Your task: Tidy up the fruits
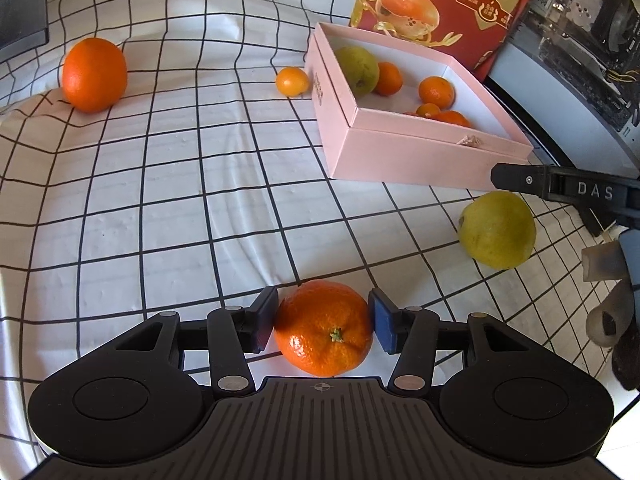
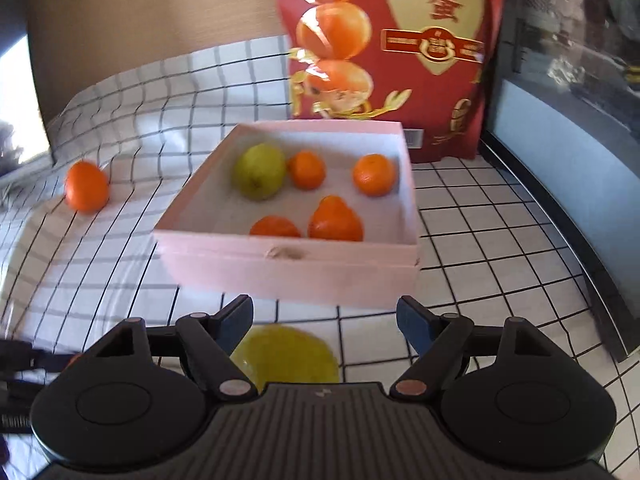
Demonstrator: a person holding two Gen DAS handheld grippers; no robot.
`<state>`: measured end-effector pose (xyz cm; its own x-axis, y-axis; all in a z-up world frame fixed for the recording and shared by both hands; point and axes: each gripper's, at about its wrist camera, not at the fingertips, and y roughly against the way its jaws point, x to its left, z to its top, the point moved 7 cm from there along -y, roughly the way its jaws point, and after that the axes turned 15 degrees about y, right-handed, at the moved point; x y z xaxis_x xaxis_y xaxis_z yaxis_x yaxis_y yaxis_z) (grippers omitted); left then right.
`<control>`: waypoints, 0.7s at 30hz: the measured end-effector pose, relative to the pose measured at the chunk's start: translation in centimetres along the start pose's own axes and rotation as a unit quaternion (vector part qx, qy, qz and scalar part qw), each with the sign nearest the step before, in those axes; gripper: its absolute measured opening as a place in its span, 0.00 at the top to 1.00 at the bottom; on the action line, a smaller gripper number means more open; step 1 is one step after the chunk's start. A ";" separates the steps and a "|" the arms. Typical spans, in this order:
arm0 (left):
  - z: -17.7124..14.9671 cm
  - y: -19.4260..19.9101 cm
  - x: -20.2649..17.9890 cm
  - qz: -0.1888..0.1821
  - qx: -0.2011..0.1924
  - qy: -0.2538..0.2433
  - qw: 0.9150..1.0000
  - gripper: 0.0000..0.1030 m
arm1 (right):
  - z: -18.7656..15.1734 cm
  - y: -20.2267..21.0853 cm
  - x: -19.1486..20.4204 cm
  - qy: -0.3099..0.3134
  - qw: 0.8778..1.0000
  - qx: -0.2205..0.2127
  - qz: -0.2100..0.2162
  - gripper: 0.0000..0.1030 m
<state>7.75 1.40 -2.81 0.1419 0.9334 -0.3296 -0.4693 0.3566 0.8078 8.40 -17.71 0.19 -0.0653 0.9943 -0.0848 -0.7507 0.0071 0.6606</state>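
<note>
My left gripper point(image 1: 323, 314) is shut on a mandarin point(image 1: 324, 332), with a blue pad against each side; it rests low on the checked cloth point(image 1: 160, 184). In the right wrist view my right gripper point(image 2: 325, 322) stands open above a yellow-green pear point(image 2: 286, 354) that lies on the cloth, nearer the left finger and untouched by the pads. That pear point(image 1: 496, 234) also shows in the left wrist view under a black finger point(image 1: 520, 180) of the right gripper. The pink box point(image 2: 288, 268) holds a green pear point(image 2: 260, 176) and several mandarins.
A large orange point(image 1: 94, 74) and a small mandarin point(image 1: 292, 81) lie loose on the cloth left of the box. A red printed bag point(image 2: 384, 60) stands behind the box. A glass-sided computer case point(image 1: 580, 52) lines the right side. A person's hand point(image 1: 608, 280) shows at right.
</note>
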 end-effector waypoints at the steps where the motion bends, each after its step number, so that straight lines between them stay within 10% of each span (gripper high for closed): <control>1: 0.0 0.0 0.0 -0.001 -0.001 0.000 1.000 0.46 | 0.0 -0.1 -0.4 -0.006 1.000 0.002 0.000 0.23; 21: -0.5 0.6 0.1 -0.014 0.001 -0.015 1.000 0.46 | -3.5 0.8 6.4 0.086 0.989 0.050 0.106 0.26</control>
<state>7.00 1.67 -2.62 0.1799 0.9241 -0.3370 -0.4637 0.3818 0.7995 5.13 -11.70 -2.43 -0.3327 0.9414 -0.0562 -0.6392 -0.1813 0.7473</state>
